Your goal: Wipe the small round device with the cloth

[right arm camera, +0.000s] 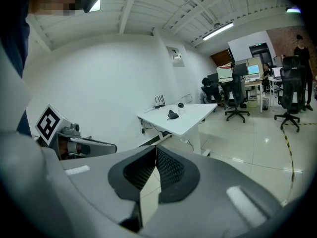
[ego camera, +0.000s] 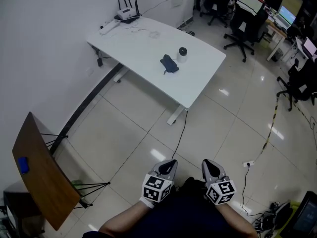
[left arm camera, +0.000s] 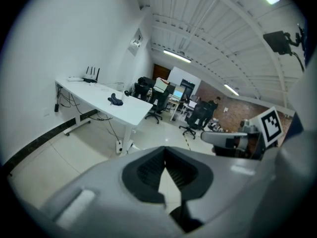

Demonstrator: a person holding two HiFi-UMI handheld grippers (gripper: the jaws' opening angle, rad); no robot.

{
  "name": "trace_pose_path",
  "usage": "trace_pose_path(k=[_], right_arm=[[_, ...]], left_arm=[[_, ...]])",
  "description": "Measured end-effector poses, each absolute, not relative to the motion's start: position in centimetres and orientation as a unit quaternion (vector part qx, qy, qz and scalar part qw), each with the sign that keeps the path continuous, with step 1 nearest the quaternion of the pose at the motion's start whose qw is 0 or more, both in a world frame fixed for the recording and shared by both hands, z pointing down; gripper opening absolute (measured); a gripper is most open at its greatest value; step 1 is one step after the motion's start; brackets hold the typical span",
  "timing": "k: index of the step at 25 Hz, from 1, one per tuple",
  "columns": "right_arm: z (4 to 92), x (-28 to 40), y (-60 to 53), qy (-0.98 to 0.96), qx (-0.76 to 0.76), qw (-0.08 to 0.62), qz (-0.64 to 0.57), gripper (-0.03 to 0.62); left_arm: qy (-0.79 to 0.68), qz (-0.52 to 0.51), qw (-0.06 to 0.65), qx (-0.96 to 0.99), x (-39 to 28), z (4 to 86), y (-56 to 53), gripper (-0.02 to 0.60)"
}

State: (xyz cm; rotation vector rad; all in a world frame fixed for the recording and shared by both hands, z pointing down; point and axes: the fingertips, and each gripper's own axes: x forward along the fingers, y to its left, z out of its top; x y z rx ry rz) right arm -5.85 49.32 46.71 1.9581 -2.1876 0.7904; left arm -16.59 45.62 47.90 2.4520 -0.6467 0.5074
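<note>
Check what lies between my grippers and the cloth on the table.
In the head view: tiled floor crossed by a black cable, then the bare edge of the white table.

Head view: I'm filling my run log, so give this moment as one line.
stage: wipe not started | left gripper: shut, empty | right gripper: shut, empty | cloth: on white table beside small round device

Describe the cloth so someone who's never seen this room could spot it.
Find the white table against the wall. Near its middle, just beside the small round device, lies the cloth: the only dark blue, crumpled heap on it.
</note>
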Motion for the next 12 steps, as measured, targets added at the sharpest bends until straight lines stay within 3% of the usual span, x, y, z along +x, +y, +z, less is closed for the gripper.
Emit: trace_pose_path(k=[12], right_arm=[[47.8, -0.1, 38.8, -0.745, 0.613, 0.041, 0.259, 0.012]], left_arm=[[-0.274, 0.194, 0.270, 0.902, -10.8, 48.5, 36.7, 0.002]])
